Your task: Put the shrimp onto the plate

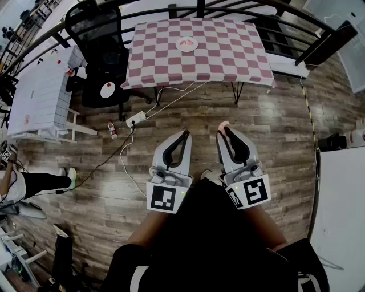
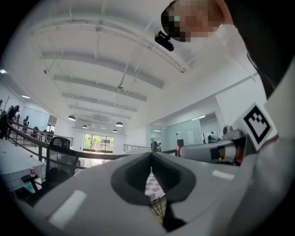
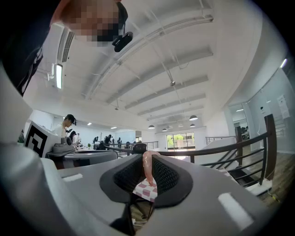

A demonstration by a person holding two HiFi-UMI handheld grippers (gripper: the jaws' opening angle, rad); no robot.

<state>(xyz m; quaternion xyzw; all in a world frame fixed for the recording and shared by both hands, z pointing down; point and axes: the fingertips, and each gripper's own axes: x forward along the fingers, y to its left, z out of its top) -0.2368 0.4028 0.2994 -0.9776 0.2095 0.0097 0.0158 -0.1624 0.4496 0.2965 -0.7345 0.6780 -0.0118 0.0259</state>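
Observation:
A white plate point(image 1: 186, 44) with a shrimp on it sits on the pink-and-white checked table point(image 1: 217, 63) at the far middle. My right gripper point(image 1: 222, 128) is shut on a pink shrimp point(image 3: 147, 167), whose end pokes out at the jaw tips point(image 1: 223, 124). It is held low over the wooden floor, well short of the table. Beside it my left gripper point(image 1: 185, 134) is shut with nothing between its jaws. In the left gripper view the closed jaws point(image 2: 151, 156) point toward the checked table point(image 2: 152, 186).
A black office chair point(image 1: 100, 40) stands left of the checked table, with a small plate point(image 1: 108, 89) on its seat. A white table point(image 1: 40, 97) is at the left. Cables and a power strip point(image 1: 136, 118) lie on the floor. A curved black railing point(image 1: 171, 7) runs behind the table.

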